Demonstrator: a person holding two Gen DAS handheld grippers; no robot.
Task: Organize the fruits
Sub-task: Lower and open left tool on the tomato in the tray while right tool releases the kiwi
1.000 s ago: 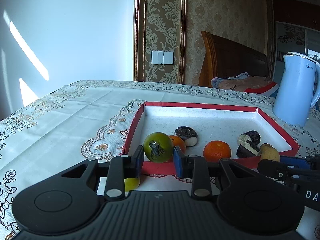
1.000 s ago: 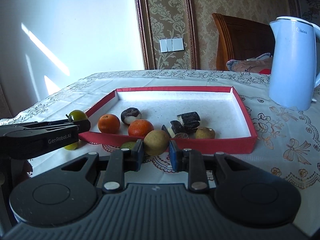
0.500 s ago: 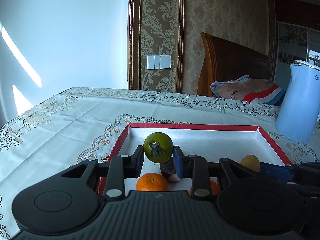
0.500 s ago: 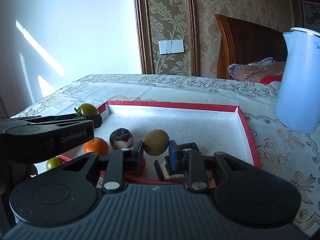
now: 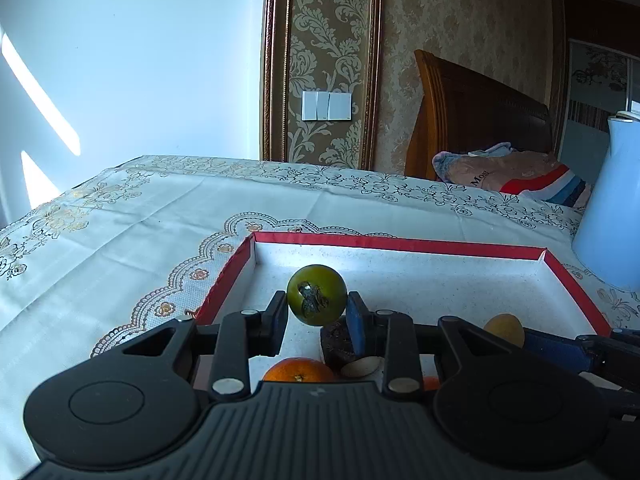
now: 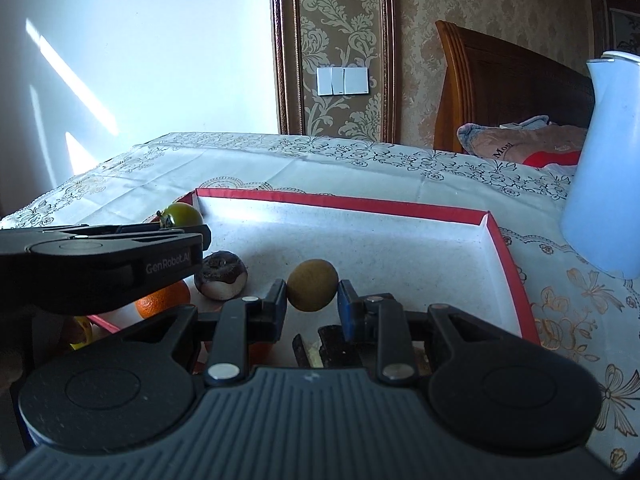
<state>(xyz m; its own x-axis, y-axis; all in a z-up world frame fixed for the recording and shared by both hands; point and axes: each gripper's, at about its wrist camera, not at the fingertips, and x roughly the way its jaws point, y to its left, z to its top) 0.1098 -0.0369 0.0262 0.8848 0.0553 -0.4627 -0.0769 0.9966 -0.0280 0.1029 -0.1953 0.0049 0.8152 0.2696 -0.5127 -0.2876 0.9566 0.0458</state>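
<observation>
Over red tray [image 5: 400, 245]: L tongs [image 5: 317, 311] grip green fruit [image 5: 317, 294], R tongs [image 6: 312, 300] brown fruit [image 6: 312, 290].

Left gripper [image 5: 317, 311] carried green tomato [image 5: 317, 294] from outside near rim to over red tray [image 5: 400, 245], toward 12 o'clock; right gripper [image 6: 312, 300] likewise carried brown fruit [image 6: 312, 290].

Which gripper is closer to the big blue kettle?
Right. The right gripper, holding a brown fruit, is over the tray's kettle side; the left gripper is beyond it, over the tray's far side.
</observation>
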